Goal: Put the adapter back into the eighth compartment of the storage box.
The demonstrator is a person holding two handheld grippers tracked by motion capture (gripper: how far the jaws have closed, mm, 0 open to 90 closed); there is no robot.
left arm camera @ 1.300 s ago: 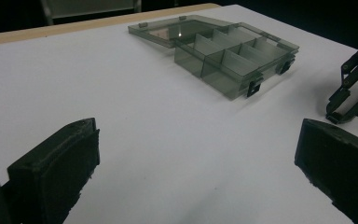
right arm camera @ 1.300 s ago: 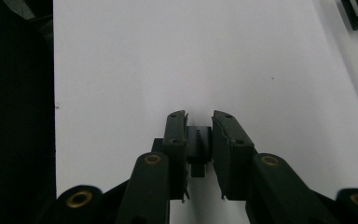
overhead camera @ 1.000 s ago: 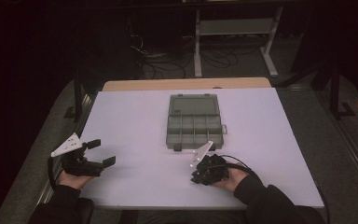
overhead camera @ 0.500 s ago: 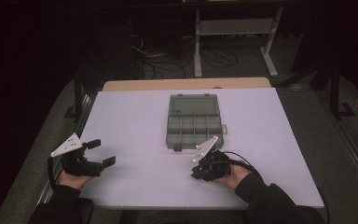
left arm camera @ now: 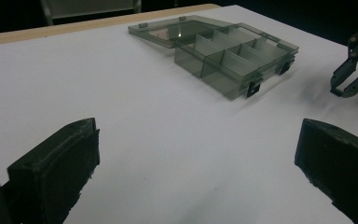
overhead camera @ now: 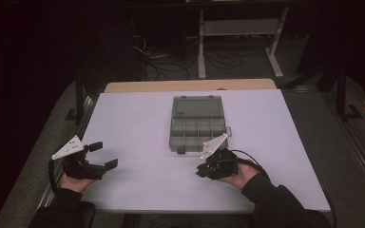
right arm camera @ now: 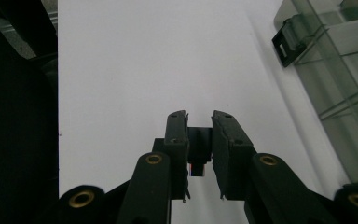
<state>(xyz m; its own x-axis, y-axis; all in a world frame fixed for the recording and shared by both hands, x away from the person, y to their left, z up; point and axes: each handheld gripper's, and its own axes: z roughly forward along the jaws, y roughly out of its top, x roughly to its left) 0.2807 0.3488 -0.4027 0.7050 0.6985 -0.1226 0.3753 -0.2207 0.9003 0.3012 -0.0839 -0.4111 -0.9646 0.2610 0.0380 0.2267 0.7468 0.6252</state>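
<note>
Small black part (right arm camera: pixel 198 149) sits half-hidden between right gripper's (right arm camera: pixel 199 122) narrow jaws; left gripper's (overhead camera: pixel 100 155) wide.

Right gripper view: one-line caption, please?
Right gripper shut on a small black part above the white table, beside the organizer box.

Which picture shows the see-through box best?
The high view: the whole box lies open on the table, lid flat behind, every compartment seen from above. The left gripper view shows it whole too, but slanted and from the side. The right gripper view catches just one edge and a black latch.
</note>
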